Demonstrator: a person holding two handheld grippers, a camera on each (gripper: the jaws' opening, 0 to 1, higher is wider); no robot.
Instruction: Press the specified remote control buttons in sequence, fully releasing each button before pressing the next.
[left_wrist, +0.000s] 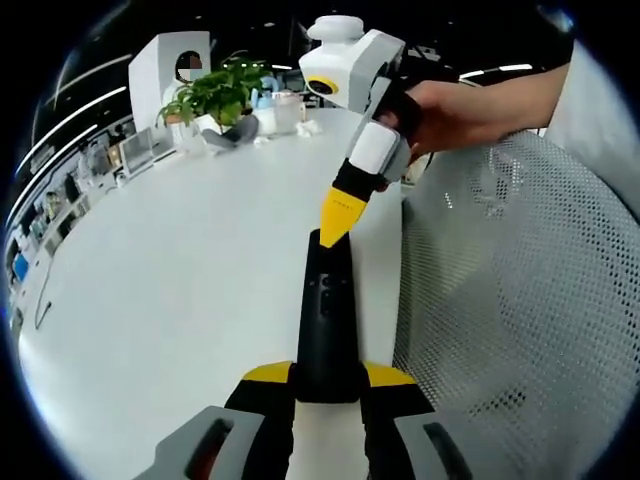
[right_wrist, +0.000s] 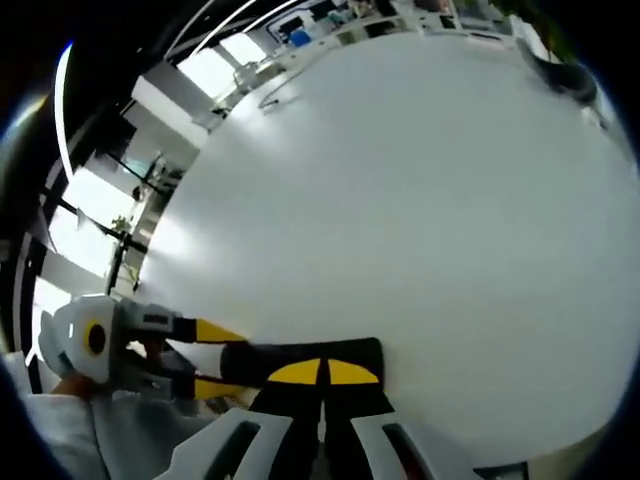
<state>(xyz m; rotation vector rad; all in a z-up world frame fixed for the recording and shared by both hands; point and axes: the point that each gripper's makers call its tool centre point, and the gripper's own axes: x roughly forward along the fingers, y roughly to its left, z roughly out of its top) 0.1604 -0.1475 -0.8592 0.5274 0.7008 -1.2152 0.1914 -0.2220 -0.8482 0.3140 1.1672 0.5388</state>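
Smooth and matte white, the broad tabletop (left_wrist: 180, 280) is seen filling the left and centre of the left gripper view, with a leafy green potted plant (left_wrist: 218, 92) set at its far edge in the upper left of the frame. A grey perforated mesh chair back (left_wrist: 520, 300) is seen at the right of that frame.

A slim black remote control (left_wrist: 325, 320), long and rectangular with small buttons on its face, is held at bottom centre, clamped at its near end between the yellow-padded jaws of the left gripper (left_wrist: 326, 385). Its far end is met by the right gripper (left_wrist: 338, 222), whose yellow tips are drawn narrow and together and appear to touch the remote, though contact cannot be confirmed. That gripper is held by a hand (left_wrist: 450, 110) at upper right.

In the right gripper view, the remote control (right_wrist: 300, 362) lies at lower centre, with the left gripper (right_wrist: 225, 358) at lower left.
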